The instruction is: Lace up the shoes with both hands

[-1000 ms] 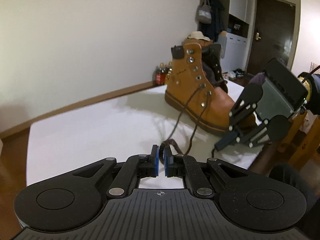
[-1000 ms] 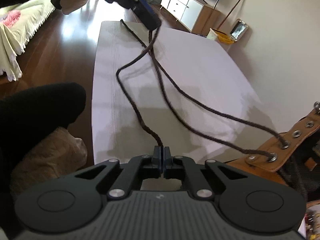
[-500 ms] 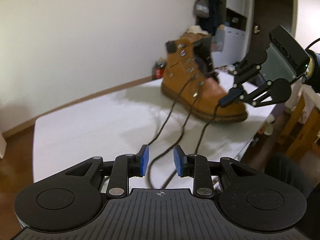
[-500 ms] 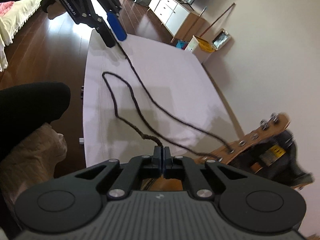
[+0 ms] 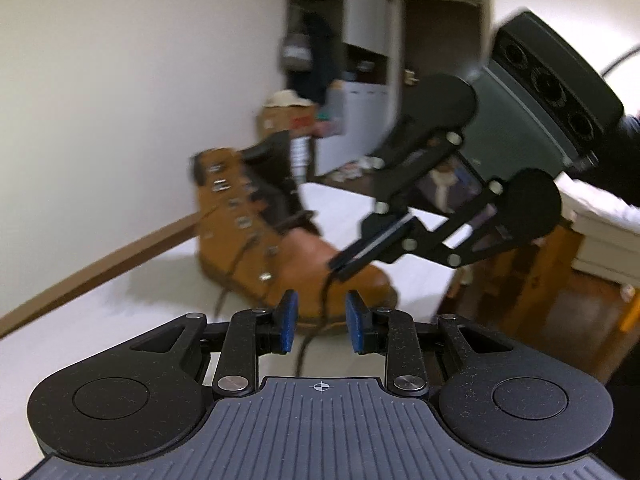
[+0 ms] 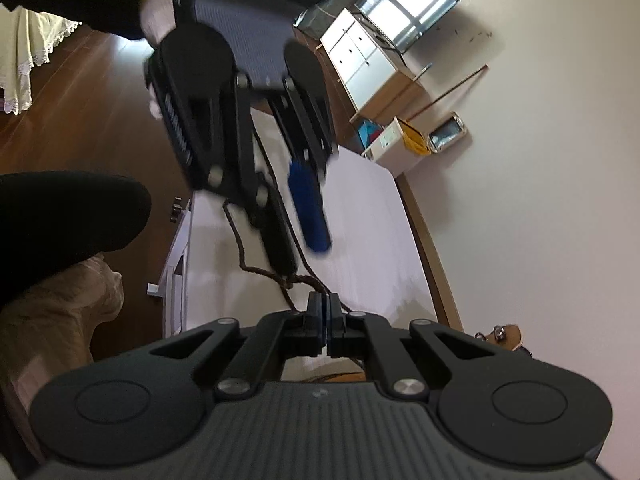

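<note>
Boot [image 5: 280,248] stands on the white counter [image 5: 120,320], while the right claw [image 5: 340,266] pinches its dark lace [image 6: 248,256] taut, probably so the left claw [image 5: 322,322], jaws parted around it, can take over.

A white table [image 5: 100,312] runs along a cream wall [image 5: 120,80] with a brown baseboard [image 5: 100,268] at its foot. Beyond the table's far end stand a white cabinet [image 5: 356,60], a dark door [image 5: 440,52] and what may be a bag [image 5: 296,50] hanging on the cabinet, too blurred to be sure. In the right wrist view a white dresser [image 6: 360,60] stands under a window [image 6: 412,12]; an open box [image 6: 400,142] sits on the wood floor [image 6: 80,100], and a lace-edged cloth [image 6: 28,56] hangs at the left.
</note>
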